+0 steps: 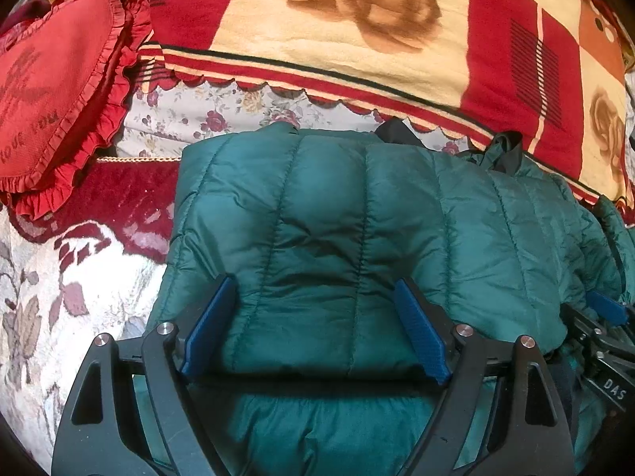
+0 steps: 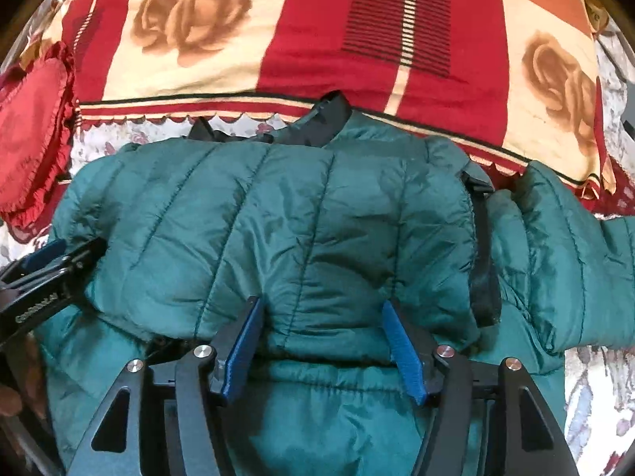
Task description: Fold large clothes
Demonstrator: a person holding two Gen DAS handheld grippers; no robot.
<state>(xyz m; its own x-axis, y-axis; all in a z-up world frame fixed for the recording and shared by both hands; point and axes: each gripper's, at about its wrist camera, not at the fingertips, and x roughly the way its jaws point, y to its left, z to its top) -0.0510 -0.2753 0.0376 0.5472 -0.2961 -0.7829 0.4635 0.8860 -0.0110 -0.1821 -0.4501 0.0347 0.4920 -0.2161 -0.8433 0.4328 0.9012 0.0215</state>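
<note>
Jacket, green quilted, lies part-folded on the bed just ahead of both tongs, left tongs and right tongs spread wide astride its near folded edge, gripping nothing; next likely pinch and fold over.

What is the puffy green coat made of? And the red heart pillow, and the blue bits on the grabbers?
The green jacket looks like thin nylon or polyester: slightly shiny, crinkled, stitched into puffy padded channels. The heart pillow seems matte woven cloth, with gathered ruffles and woven-in lettering. The blue finger pads look like ribbed rubber or plastic; which, I cannot tell.
</note>
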